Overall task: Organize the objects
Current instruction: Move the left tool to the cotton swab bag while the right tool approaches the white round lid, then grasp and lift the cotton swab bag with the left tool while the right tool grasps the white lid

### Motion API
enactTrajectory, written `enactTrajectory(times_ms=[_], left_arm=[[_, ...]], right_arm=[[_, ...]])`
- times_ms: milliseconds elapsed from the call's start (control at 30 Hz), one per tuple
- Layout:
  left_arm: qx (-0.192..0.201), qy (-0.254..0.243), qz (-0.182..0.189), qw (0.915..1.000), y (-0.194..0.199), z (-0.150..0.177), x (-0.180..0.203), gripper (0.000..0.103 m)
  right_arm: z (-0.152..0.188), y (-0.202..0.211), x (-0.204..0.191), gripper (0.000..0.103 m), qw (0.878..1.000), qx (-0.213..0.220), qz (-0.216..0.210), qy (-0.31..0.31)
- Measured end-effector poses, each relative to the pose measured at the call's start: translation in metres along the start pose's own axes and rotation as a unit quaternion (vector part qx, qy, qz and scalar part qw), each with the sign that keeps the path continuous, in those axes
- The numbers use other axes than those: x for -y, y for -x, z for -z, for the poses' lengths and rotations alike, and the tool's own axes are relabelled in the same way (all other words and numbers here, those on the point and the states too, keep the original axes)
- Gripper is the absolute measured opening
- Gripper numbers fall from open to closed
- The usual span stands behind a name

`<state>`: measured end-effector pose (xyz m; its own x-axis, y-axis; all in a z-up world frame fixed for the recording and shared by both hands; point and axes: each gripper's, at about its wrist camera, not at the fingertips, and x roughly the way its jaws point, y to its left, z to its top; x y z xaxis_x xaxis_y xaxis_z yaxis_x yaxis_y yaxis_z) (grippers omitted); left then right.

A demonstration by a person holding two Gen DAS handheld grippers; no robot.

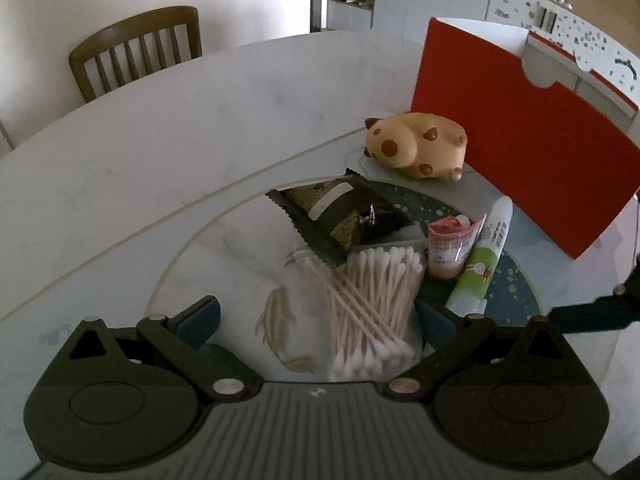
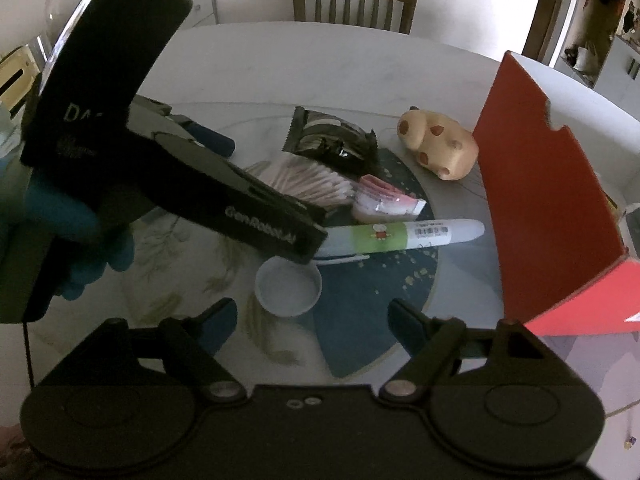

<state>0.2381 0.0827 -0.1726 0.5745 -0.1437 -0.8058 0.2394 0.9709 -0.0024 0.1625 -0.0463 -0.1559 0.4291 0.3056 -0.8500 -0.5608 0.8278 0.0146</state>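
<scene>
In the left wrist view my left gripper (image 1: 318,320) is open and points steeply down. A clear bag of cotton swabs (image 1: 372,300) lies between its fingers, and the pads stand clear of the bag. Beyond lie a dark snack packet (image 1: 332,216), a pink tube (image 1: 450,248), a green and white tube (image 1: 480,256) and a spotted tan toy animal (image 1: 416,146). My right gripper (image 2: 314,320) is open, with a small white round dish (image 2: 288,286) just ahead between its fingertips, untouched. The green and white tube (image 2: 400,234) lies across behind the dish.
A tall red box (image 1: 520,140) (image 2: 540,200) stands open on the right of the round white table (image 1: 160,140). The left tool's black housing (image 2: 256,216), held by a blue-gloved hand (image 2: 80,232), crosses the right wrist view. A wooden chair (image 2: 354,0) stands at the far side.
</scene>
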Motion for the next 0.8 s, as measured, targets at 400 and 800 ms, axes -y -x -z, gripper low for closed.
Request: enactTrajectory(times_ms=[400,800], left_arm=[[0.007,-0.013,0.0,0.9999,0.005,0.002,0.004,0.089],[0.007,-0.014,0.027,0.9995,0.019,0.005,0.005,0.037]], right_arm=[[-0.003,-0.011,-0.001,0.056,1.0,0.001,-0.002,0.007],[0.0,-0.005,-0.003,0.038,1.0,-0.002,-0.015,0.026]])
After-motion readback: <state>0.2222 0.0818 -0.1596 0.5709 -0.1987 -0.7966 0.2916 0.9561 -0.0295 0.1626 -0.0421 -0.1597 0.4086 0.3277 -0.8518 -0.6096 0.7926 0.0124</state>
